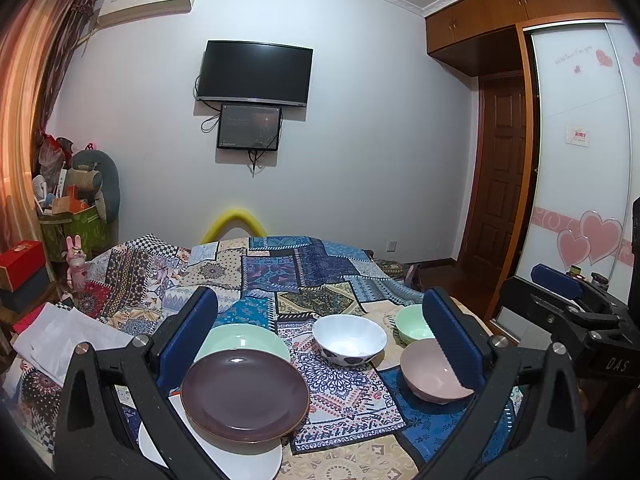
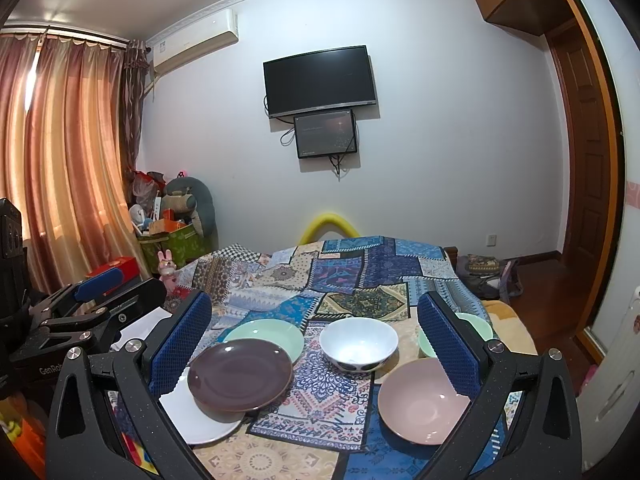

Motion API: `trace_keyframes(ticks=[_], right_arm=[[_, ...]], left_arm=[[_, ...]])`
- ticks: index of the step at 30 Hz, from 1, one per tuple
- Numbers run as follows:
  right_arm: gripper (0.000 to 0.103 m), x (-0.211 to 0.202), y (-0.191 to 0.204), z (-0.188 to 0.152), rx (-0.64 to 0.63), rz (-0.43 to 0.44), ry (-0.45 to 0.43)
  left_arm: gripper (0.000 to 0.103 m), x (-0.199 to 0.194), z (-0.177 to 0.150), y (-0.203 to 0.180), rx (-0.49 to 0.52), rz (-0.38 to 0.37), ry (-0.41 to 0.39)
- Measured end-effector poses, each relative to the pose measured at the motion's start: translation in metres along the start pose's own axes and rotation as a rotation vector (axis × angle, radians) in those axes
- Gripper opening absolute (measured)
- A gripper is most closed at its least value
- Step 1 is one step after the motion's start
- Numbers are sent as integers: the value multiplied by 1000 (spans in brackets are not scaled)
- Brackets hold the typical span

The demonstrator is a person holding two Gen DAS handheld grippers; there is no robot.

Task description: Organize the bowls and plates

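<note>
Currently both grippers are spread wide and empty, hovering over the near edge of the patchwork cloth (image 2: 360, 268). The left gripper (image 1: 320, 336) frames the dishes between its blue pads; the right gripper (image 2: 316, 340) does the same from slightly further right. Each one shows at the side edge of the other's view.

Nearest, left side: white plate (image 2: 196, 416) flat on the cloth, with the brown plate (image 2: 240, 374) lying on top of it, overlapping its far-right part and overhanging. Just behind, the green plate (image 2: 276, 334), its near rim tucked under or touching the brown plate; can't tell which.

Nearest, right side: pink bowl (image 2: 420, 400), upright, partly behind the right pad in both views. Behind it the green bowl (image 1: 412, 322), mostly hidden by that pad. The two are close; contact unclear.

Centre, between the plate group and those bowls: white bowl (image 2: 358, 344) with dark spots on the outside, upright, apart from the plates.

Further back: cloth slopes up over a bed, yellow foam arc (image 2: 328, 222) at its far end. On the wall, a TV (image 2: 320, 80) with a small screen (image 2: 325, 134) below it, AC unit (image 2: 196, 40) upper left. Curtains (image 2: 60, 140) left, door (image 2: 584, 148) right.
</note>
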State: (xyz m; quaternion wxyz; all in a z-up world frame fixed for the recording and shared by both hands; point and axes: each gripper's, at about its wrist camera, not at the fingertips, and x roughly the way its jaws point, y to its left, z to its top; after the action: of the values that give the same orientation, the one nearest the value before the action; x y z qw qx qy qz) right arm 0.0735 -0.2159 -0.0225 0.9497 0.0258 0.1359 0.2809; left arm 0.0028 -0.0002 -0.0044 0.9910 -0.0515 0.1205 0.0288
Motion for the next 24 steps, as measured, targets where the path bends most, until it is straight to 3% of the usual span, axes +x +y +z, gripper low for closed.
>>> trace_keyframes(ticks=[24], right_arm=[[103,1,3,-3,1,6,7]], left_arm=[[103,1,-1,-3,0,-4,1]])
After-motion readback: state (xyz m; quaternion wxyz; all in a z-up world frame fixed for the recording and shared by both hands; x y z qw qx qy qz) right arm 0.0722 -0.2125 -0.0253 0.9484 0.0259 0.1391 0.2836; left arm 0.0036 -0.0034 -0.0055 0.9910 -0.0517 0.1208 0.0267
